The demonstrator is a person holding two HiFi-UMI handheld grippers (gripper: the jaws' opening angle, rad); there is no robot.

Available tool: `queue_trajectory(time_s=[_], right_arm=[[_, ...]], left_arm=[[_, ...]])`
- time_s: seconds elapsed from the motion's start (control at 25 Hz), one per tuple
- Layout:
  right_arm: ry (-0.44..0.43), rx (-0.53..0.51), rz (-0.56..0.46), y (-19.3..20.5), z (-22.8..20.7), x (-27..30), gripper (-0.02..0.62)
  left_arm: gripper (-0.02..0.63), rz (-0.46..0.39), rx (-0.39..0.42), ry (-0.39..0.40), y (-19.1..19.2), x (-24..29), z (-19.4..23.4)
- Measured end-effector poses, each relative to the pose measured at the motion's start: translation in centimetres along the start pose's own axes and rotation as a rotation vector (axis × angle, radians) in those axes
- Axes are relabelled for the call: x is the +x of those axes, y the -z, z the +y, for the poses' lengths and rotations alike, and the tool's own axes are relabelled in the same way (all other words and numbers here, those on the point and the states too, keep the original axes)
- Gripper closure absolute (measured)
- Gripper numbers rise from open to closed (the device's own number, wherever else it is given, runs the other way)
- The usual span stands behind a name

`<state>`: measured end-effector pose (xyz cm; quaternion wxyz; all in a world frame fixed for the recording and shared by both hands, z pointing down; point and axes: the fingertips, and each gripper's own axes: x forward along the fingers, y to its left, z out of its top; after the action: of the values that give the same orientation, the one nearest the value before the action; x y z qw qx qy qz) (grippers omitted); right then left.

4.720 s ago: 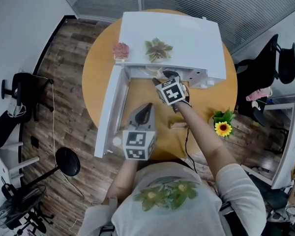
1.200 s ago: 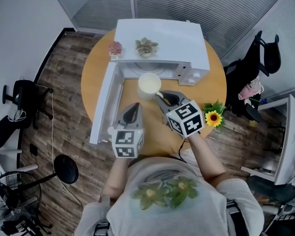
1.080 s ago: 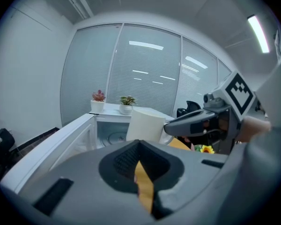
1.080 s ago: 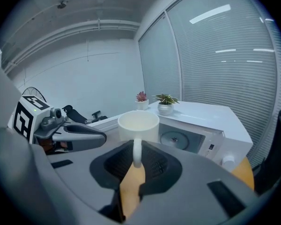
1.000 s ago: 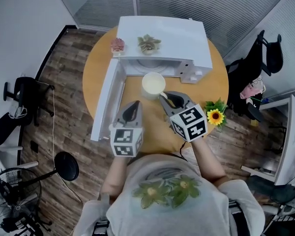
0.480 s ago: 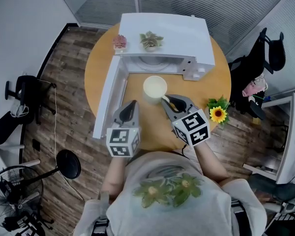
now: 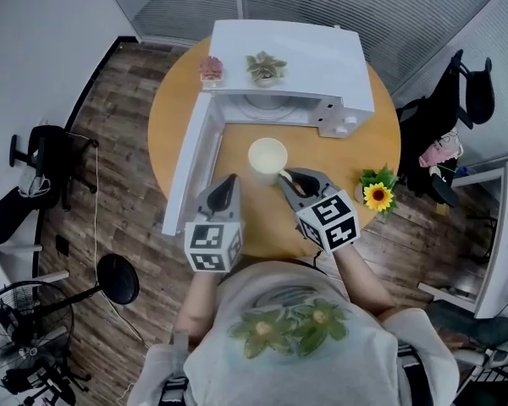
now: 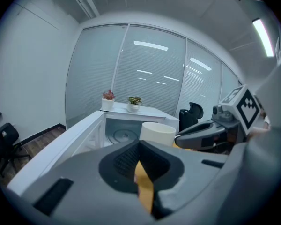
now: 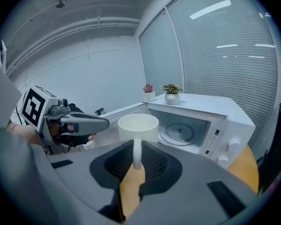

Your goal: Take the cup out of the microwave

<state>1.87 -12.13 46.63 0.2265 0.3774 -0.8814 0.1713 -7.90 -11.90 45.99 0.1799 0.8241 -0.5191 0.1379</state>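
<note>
A white cup (image 7: 267, 156) is outside the white microwave (image 7: 288, 53), over the round wooden table in front of the open cavity. My right gripper (image 7: 284, 176) is shut on the cup's thin handle (image 9: 137, 150). The cup (image 9: 138, 124) stands upright just beyond the right gripper (image 9: 136, 161). I cannot tell whether its base touches the table. My left gripper (image 7: 229, 181) hovers to the cup's left, shut with nothing in it. In the left gripper view the left gripper (image 8: 139, 146) points at the cup (image 8: 157, 132) and the empty turntable (image 8: 123, 136).
The microwave door (image 7: 190, 172) swings out wide on the left, close beside my left gripper. Two small potted plants (image 7: 266, 66) sit on the microwave's top. A sunflower (image 7: 378, 195) stands at the table's (image 7: 165, 117) right edge. Office chairs stand on the floor around it.
The right gripper has carried the cup out of the microwave, toward me and a little lower. The left gripper has stayed almost still.
</note>
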Motion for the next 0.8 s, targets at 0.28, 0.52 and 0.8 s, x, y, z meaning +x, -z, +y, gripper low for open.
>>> queue_trajectory(time_s=[0.28, 0.52, 0.8], right_arm=[[-0.031, 0.009, 0.049, 2.4, 1.2, 0.7, 0.534], [-0.057, 0.018, 0.094, 4.7, 2.2, 1.3, 0.534], [-0.076, 0.028, 0.141, 7.1, 3.1, 1.8, 0.534]], left_arm=[[0.603, 0.013, -0.012, -0.007, 1.1, -0.6, 0.0], [0.603, 0.022, -0.013, -0.017, 2.0, -1.1, 0.1], [0.603, 0.048, -0.015, -0.022, 3.3, -1.8, -0.2]])
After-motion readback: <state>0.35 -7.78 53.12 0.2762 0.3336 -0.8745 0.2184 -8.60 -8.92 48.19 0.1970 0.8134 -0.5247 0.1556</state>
